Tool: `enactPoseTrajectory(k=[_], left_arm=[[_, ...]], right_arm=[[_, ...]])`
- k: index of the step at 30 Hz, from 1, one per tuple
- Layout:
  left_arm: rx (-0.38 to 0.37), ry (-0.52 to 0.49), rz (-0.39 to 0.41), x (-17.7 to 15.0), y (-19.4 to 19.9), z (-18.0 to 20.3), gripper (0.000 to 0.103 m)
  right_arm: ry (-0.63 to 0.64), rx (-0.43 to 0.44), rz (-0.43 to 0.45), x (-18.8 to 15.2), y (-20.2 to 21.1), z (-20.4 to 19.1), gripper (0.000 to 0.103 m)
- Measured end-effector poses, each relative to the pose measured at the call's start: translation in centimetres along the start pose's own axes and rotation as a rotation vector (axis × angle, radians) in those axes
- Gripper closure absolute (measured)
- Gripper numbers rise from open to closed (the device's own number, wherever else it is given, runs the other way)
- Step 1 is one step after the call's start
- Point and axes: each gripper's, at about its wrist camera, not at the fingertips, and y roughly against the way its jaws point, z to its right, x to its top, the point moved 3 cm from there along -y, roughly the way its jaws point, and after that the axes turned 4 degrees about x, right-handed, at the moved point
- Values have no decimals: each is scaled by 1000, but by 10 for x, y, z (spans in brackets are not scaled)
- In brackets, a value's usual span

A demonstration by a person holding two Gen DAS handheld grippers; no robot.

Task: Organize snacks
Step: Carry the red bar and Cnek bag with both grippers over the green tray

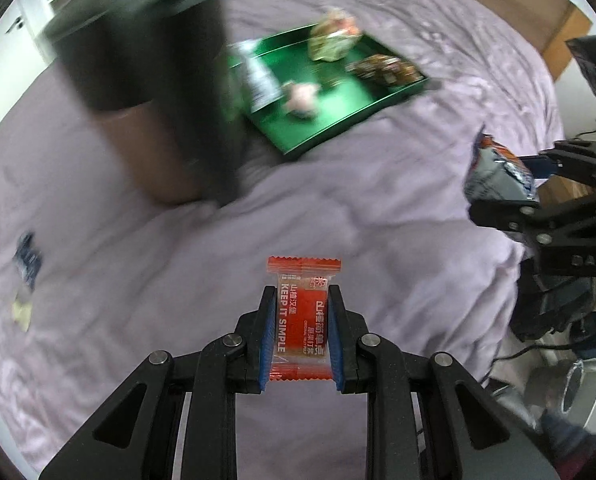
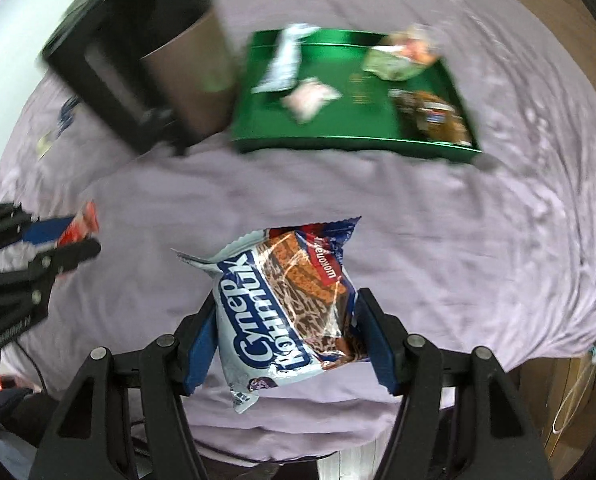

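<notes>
My left hand-held gripper (image 1: 301,316) is clamped on a small red foil snack sachet with white lettering (image 1: 302,312), its blue pads pressed against both long sides. My right hand-held gripper (image 2: 287,320) is clamped on a larger white-and-blue plastic wafer packet (image 2: 285,308), held between both pads. Both items are held above the lilac bed sheet (image 2: 438,240), on the near side of the shallow green rectangular tray (image 2: 338,146). The tray rests on the sheet and holds a white-and-green wrapper (image 2: 283,62), a small pink-and-white packet (image 2: 310,98), a pale green crumpled pack (image 2: 398,60) and a brown packet (image 2: 434,114). A dark box-shaped object (image 2: 137,60) stands just left of the tray; blurred, not identifiable. Two small items (image 1: 25,272) lie on the sheet far left of the tray.
</notes>
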Motion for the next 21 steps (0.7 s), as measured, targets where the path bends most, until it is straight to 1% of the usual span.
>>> enactPoseTrajectory(k=[2,5,8,14,16,17,21], left_arm=[[-22,-7,12,18,-4,16,84],[-26,-8,31,45,-12,30,84],[-29,22,57,78,-22,41,84],[-5,64,85,136,-49,45,84],[4,79,89,151,-60,44,84],[14,90,87,161,-69,43,84],[30,131,67,184,-95,44,84]], right_arm=[[-19,-12,14,4,2,14,74],[-43,-31,42,17,3,38,74],[-53,-46,72,34,1,58,74],[-51,-62,139,79,-4,93,74],[-42,-65,159,96,-8,102,74],[-38,-66,165,103,-9,106,74],[-20,-66,193,136,-21,122,74]])
